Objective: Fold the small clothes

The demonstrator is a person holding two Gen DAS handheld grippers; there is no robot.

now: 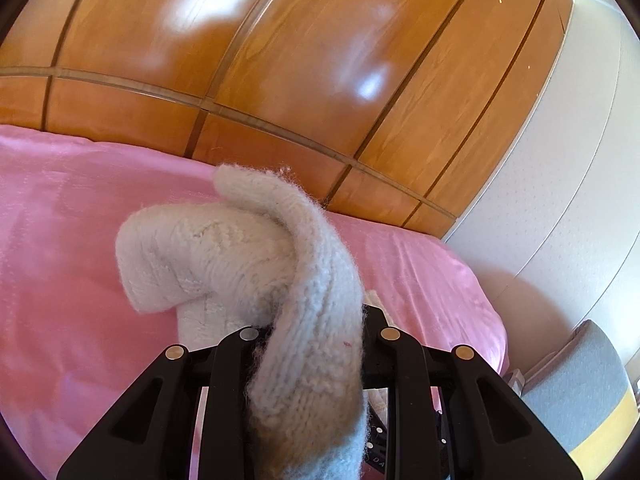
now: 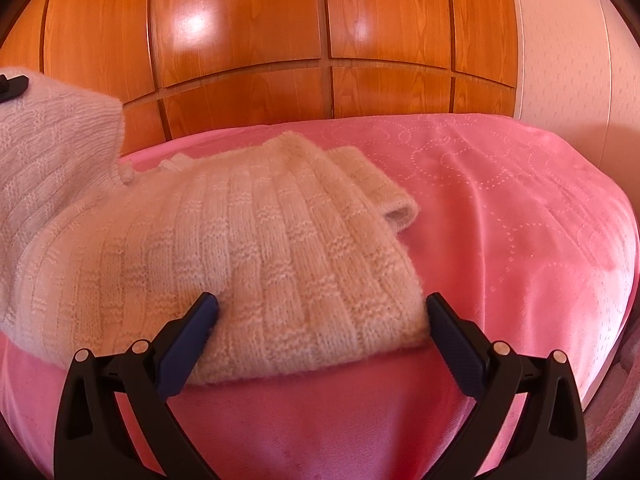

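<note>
The left hand-held gripper [image 1: 316,344] has its two black fingers close together, clamped on a thick fold of the sweater [image 2: 248,248]. The wool bunches up between the fingers and hides their tips. From there a sleeve [image 1: 280,232] rises and curls over to the left, with its round end hanging above the bed [image 2: 520,216]. In the right wrist view, this lifted part shows at the far left, held up in the air, with a bit of the black left hand-held gripper at the picture's edge.

The right hand-held gripper [image 2: 322,310] has its fingers wide apart. The dark blue pads [image 2: 188,344] sit on either side of the near corner of the sweater. The left pad touches the wool. The right pad is just beside the sweater's edge. Nothing is squeezed between them.

The sweater is small, cream white and knitted in ribs and little blocks. Most of it lies flat on the bed. Its other sleeve [image 2: 380,192] is folded on top, near the far right side.

The bed has a pink cover with dotted loops on it. Behind the bed stands a shiny wooden wardrobe [image 2: 248,40] with many panels. A white wall [image 1: 560,200] is to the right of it.
</note>
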